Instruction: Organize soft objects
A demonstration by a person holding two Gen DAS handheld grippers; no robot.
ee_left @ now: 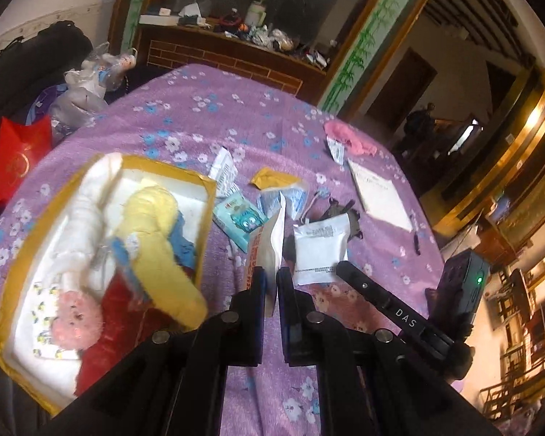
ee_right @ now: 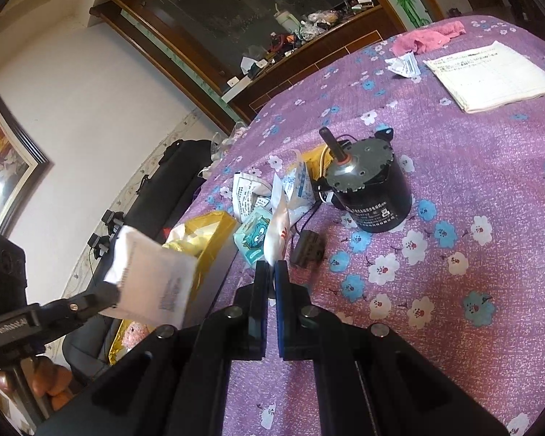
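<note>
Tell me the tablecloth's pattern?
Purple tablecloth with white and blue flowers; clearest in the right wrist view.

Both pictures are bright enough to see well, lit by soft daylight. In the left wrist view, strong yellow light glows on the shiny gold trim (ee_left: 534,116) at the right. The box (ee_left: 25,239) of soft toys is smeared with motion blur, and the yellow toy (ee_left: 156,232) looks fuzzy. In the right wrist view, glare shines off the framed picture (ee_right: 3,167) on the wall, and the white packet (ee_right: 152,276) at the left is blurred. The motor (ee_right: 370,189) looks sharp and throws a soft shadow on the purple cloth (ee_right: 472,167). Both views bend hard at the edges, with black corners. Straight wood frames look curved.
</note>
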